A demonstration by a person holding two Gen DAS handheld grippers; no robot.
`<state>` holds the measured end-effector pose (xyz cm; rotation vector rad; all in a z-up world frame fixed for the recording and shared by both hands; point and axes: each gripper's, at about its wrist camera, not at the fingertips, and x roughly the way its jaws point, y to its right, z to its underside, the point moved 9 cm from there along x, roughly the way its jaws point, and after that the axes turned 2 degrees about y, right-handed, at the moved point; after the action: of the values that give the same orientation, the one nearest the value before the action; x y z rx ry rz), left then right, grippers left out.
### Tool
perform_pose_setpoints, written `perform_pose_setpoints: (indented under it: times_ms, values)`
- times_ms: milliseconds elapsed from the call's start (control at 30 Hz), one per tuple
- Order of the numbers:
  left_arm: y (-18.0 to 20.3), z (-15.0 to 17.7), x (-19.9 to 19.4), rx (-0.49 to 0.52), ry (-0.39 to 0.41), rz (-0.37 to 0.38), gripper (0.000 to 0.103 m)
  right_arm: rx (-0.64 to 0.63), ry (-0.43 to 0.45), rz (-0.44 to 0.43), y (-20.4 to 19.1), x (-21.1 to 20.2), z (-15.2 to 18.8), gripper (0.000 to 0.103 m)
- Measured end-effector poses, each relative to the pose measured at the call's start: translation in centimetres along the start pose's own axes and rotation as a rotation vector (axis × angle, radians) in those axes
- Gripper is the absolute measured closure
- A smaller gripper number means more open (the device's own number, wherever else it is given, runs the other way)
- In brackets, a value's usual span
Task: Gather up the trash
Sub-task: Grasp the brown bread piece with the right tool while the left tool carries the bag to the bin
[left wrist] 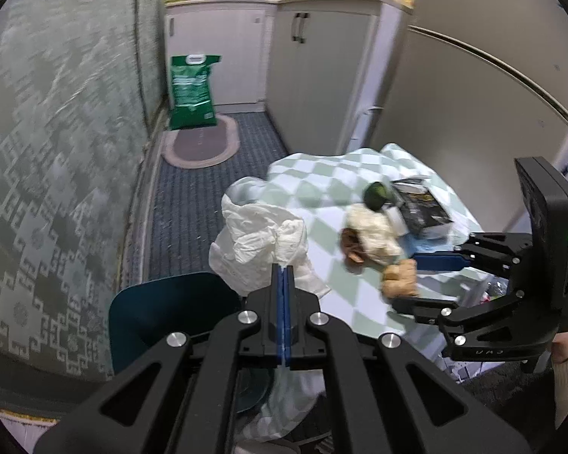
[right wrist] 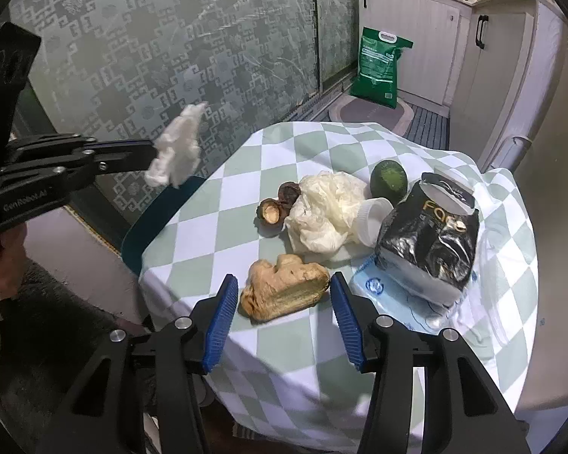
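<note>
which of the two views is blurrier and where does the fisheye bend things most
Left wrist view: motion smear on the ginger root, crumpled wrapper and wall; the left gripper and its tissue stay sharp. Right wrist view: crisper, the ginger root and black pouch well defined. Both bend lines toward the rim, such as the fridge handle.

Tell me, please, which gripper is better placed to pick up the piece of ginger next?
The right gripper: its jaws are open on either side of the ginger. The left gripper is shut on a crumpled tissue, held off the table edge.
</note>
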<state>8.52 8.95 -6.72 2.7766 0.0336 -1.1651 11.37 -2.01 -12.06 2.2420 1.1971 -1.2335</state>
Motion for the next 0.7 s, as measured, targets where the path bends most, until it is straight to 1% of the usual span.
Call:
perform_pose_setpoints:
  times_ms: [33,133,200,267,533,700]
  values:
    - [-0.7,0.1,0.1,-0.012,-0.004,-0.019,0.102,0.002,-0.003,0.003,0.1,0.3,-0.1,0.052]
    - [-2.5,0.8,0.5,-0.044,-0.024,-0.046,0.102,-0.001,-0.012,0.015,0.0,0.9,-0.4,0.052]
    - [-3.4,1.2,0.8,-0.06,-0.041,-0.057,0.102,0.002,-0.014,0.017,-0.1,1.2,-0.6,0.053]
    - [-4.1,1.7,1.1,-0.073,-0.056,-0.067,0.102,0.001,-0.019,0.024,-0.1,1.4,-0.8,0.056]
    - [-6.4,3.4,2.3,-0.118,-0.1,-0.096,0.102,0.006,-0.037,0.046,-0.1,1.4,-1.1,0.057]
    - [-6.9,4.3,2.9,-0.137,-0.128,-0.106,0.102,0.004,0.001,0.033,-0.8,-0.2,-2.3,0.057]
